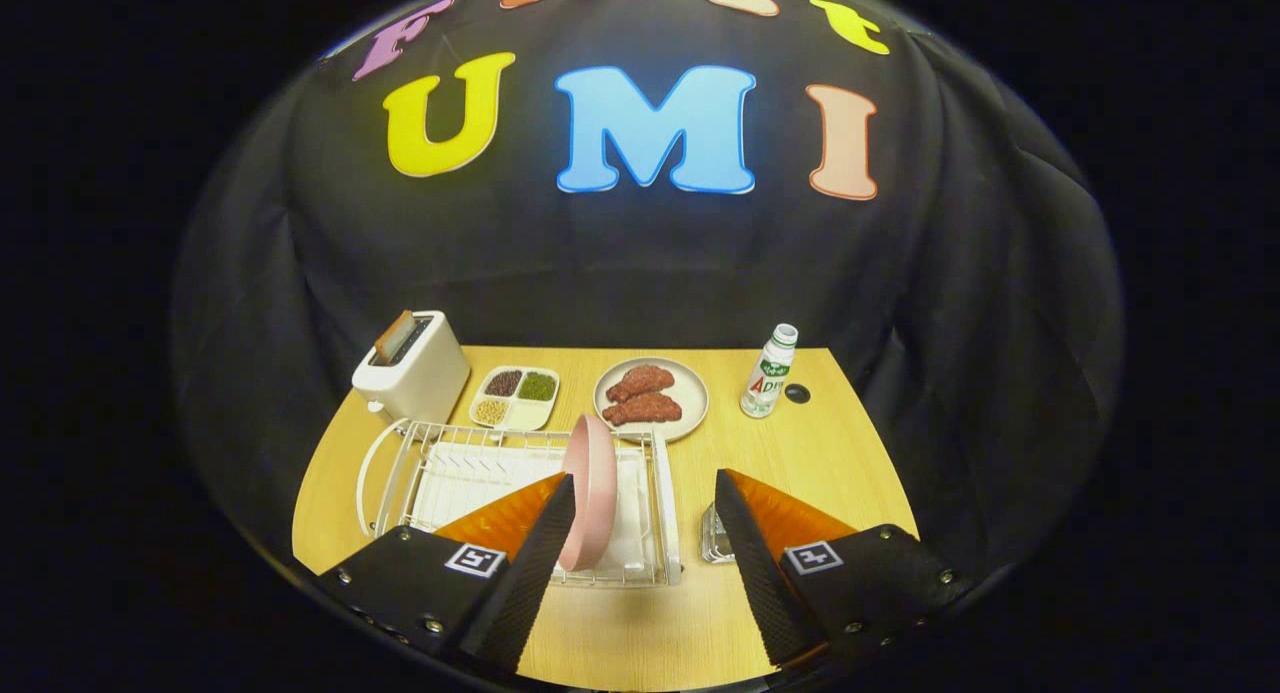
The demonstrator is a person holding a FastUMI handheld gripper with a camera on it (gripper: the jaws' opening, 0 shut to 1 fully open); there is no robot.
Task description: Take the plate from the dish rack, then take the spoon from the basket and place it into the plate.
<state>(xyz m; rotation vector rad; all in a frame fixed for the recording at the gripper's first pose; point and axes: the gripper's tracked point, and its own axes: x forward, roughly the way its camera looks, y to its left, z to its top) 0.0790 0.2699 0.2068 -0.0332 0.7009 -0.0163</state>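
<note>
Pink and round, the ceramic plate (590, 493) stands on edge in the white wire dish rack (520, 493), toward the rack's right end, and it sits just ahead of the left finger. The gripper (645, 498) hangs above the near edge of the wooden desk (820, 463) with its jaws spread wide and nothing held between them; the left fingertip overlaps the plate's lower rim in this view, though whether it touches I cannot tell. Just beside the right finger, peeking out at its inner edge, is a small clear basket (712, 538), its contents hidden, so no spoon can be made out. Beyond the rack, a white toaster (412, 368) with a slice of bread in its slot sits at the far left, next to a four-compartment tray of grains (515, 397). A grey plate with two pieces of red meat (651, 398) comes next, then a small white plastic bottle (768, 371) standing upright.
</note>
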